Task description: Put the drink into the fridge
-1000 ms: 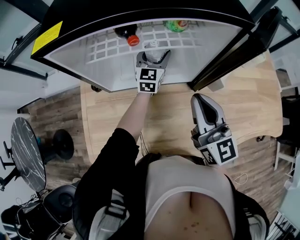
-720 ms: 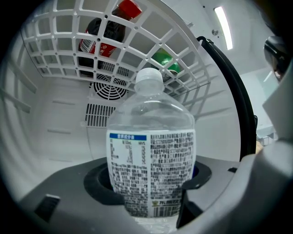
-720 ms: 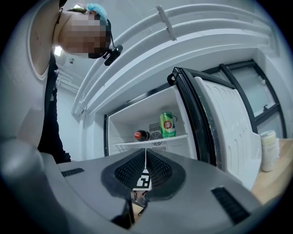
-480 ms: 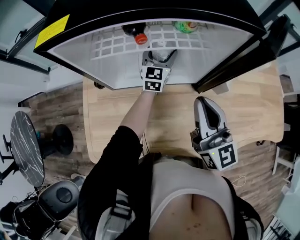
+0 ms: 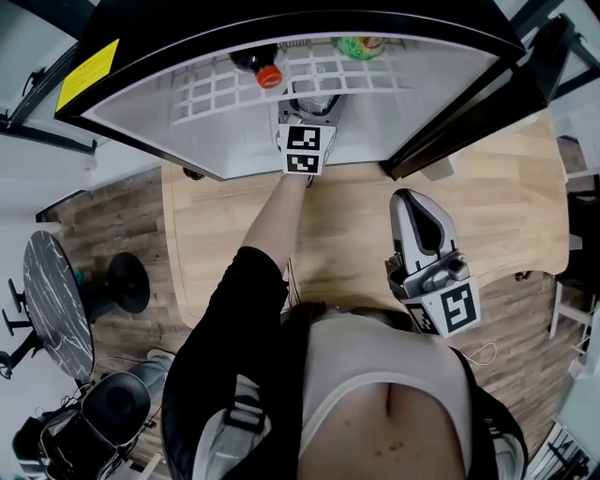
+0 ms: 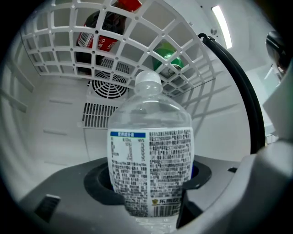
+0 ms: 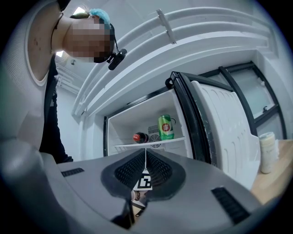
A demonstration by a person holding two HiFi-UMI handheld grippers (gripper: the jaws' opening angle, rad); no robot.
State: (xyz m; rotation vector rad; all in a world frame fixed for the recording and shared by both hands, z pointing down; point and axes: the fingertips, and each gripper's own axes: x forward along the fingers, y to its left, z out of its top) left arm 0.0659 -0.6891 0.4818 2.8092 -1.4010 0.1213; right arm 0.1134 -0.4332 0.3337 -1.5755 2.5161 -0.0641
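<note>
Left gripper sits at the end of an outstretched arm running up the middle of the head view into the open fridge. Its jaws are clamped on the lower body of a clear water bottle, upright between them at the centre of the left gripper view, below a wire shelf bearing a cola bottle and green can. Right gripper is held at right-centre, over the wooden table, jaws pressed together on nothing.

Office-like room: swivel chair, fridge.
</note>
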